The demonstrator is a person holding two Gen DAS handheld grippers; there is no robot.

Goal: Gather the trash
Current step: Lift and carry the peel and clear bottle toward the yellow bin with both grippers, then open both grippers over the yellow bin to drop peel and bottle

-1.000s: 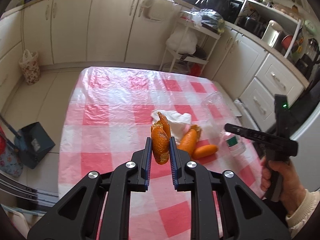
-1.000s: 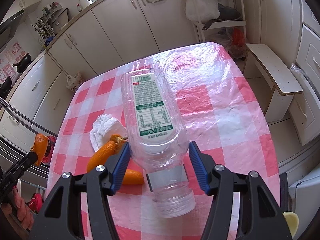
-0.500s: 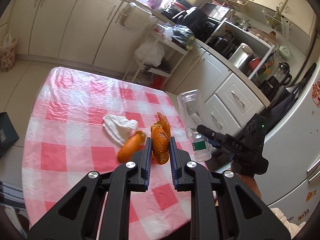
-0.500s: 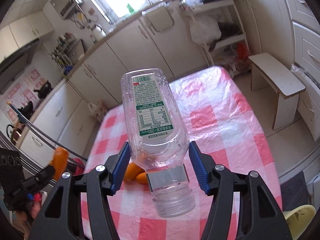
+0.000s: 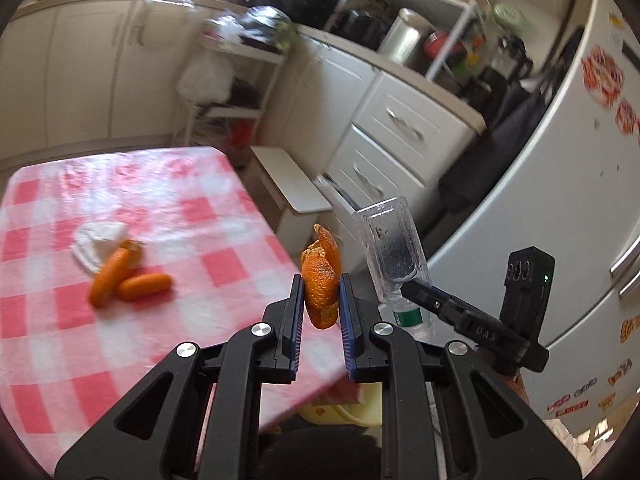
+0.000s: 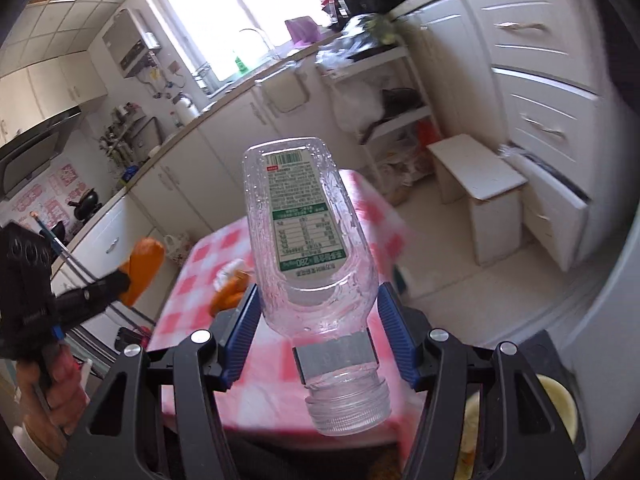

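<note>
My left gripper [image 5: 320,300] is shut on a piece of orange peel [image 5: 320,280] and holds it in the air past the table's right edge. My right gripper [image 6: 318,312] is shut on an empty clear plastic bottle [image 6: 308,232], cap end toward the camera. The bottle also shows in the left wrist view [image 5: 394,252], to the right of the peel. Two more orange peel pieces [image 5: 124,276] and a crumpled white tissue [image 5: 94,240] lie on the pink checked table [image 5: 168,200]. A pale yellow bin [image 5: 340,410] shows below the table edge, also in the right wrist view [image 6: 560,408].
A white stool [image 5: 288,184] stands right of the table. White drawers [image 5: 392,140] and a fridge [image 5: 560,180] are further right. A wire shelf rack [image 6: 384,92] stands by the far cabinets.
Both grippers have swung right and away from the table, carrying the peel and the bottle. The table has slid to the left of the view and the yellow bin has come into sight.
</note>
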